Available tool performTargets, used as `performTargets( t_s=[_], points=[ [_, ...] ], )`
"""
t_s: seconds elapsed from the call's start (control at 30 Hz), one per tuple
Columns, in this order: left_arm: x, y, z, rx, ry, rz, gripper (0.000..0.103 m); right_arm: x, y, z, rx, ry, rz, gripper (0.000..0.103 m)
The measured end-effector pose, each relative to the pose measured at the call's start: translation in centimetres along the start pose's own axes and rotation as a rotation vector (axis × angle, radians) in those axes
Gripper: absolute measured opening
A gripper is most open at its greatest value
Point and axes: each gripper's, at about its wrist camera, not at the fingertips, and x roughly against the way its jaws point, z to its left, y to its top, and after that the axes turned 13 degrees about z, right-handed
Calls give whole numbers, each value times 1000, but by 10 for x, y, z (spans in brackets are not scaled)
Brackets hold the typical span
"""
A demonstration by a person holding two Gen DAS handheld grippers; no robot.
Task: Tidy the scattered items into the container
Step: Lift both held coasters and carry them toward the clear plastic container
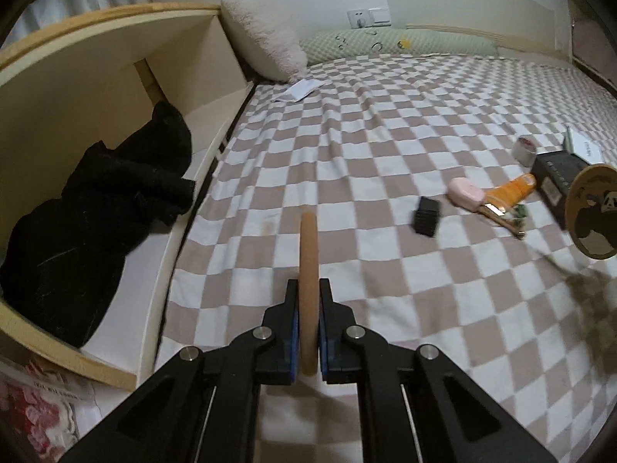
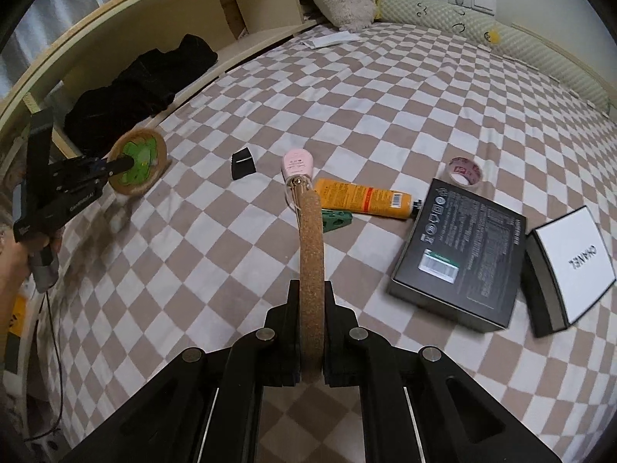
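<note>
I see a bed covered by a soft blanket point(image 2: 385, 88) in beige and white checks. My left gripper point(image 1: 308, 301) is clamped edge-on around a round cork coaster point(image 1: 308, 262), thin and grainy; from the right wrist view its face carries a green cartoon print. My right gripper point(image 2: 310, 301) pinches a second cork coaster point(image 2: 311, 270) the same way, its rim standing upright between the black jaws; the left wrist view shows a panda on its face. Both discs hang above the blanket, clear of it.

Beyond the right gripper lie scattered things: a glossy pink oval case point(image 2: 297, 162), an orange tube point(image 2: 362, 202), a small green clip point(image 2: 337, 222), a small black block point(image 2: 243, 164), a roll of tape point(image 2: 464, 171), a flat black box point(image 2: 459, 254) and, touching it, a white-lidded box point(image 2: 570, 266). At the bed's left edge stands a pale wooden shelf point(image 1: 115, 58) holding crumpled black cloth point(image 1: 96, 212). A fluffy white pillow point(image 1: 262, 34) sits at the head.
</note>
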Motion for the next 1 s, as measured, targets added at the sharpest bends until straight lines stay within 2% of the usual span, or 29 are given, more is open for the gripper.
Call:
performTargets(
  t_s=[0.3, 0.57, 1.0],
  points=[
    [38, -14, -31, 21, -90, -33, 8, 28, -24, -1, -18, -24, -13, 8],
    [77, -20, -59, -18, -125, -67, 8, 52, -46, -5, -54, -62, -17, 8],
    [162, -9, -78, -11, -161, -116, 8, 141, -77, 1, -82, -109, -144, 8]
  ],
)
